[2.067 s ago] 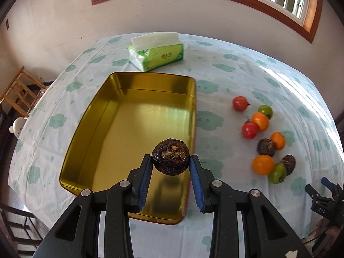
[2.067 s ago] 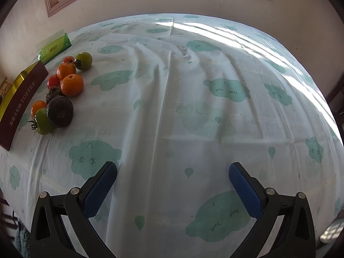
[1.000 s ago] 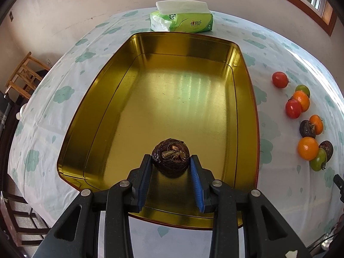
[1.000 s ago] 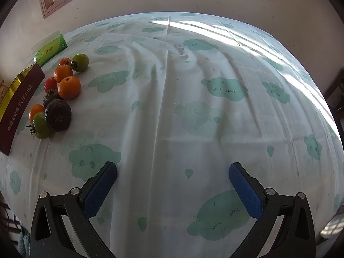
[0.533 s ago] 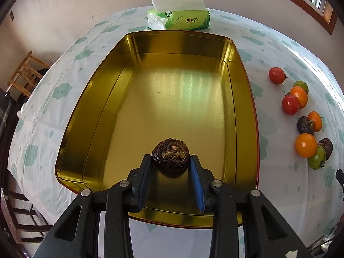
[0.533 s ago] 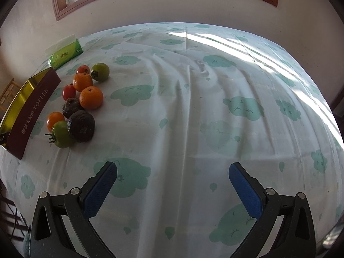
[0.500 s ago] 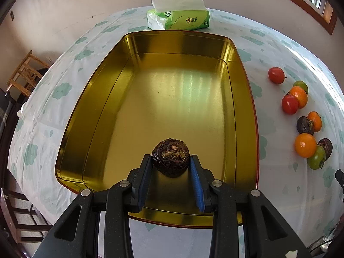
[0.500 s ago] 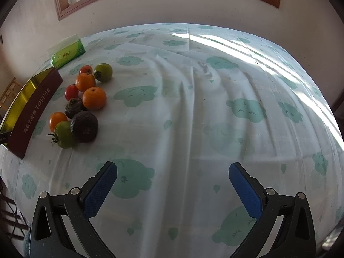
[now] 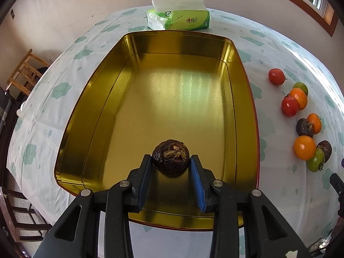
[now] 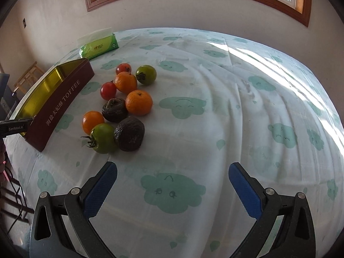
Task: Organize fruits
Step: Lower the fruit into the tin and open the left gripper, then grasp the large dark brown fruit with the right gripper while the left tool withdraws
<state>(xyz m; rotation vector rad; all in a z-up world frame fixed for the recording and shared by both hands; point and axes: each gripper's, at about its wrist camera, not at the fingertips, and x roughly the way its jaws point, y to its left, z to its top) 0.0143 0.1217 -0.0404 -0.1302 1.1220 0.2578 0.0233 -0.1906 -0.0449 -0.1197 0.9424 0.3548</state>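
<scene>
My left gripper (image 9: 171, 167) is shut on a dark wrinkled fruit (image 9: 171, 160) and holds it over the near end of the gold tin tray (image 9: 107, 99), whose floor is bare. Several fruits lie on the cloth right of the tray: red tomatoes (image 9: 289, 106), oranges (image 9: 304, 147), green tomatoes (image 9: 315, 160) and dark wrinkled fruits (image 9: 304, 127). In the right wrist view the same pile (image 10: 129, 105) lies beside the tray's brown side (image 10: 58, 105). My right gripper (image 10: 172, 178) is open and empty over bare cloth, near and right of the pile.
A green tissue pack (image 9: 178, 17) lies behind the tray, also in the right wrist view (image 10: 99, 46). A wooden chair (image 9: 23, 73) stands off the table's left edge. The table (image 10: 236, 107) carries a cloud-print cloth.
My left gripper has moved with the dark fruit from the tray's near right rim to over its near end. My right gripper has turned left, bringing the fruit pile nearer.
</scene>
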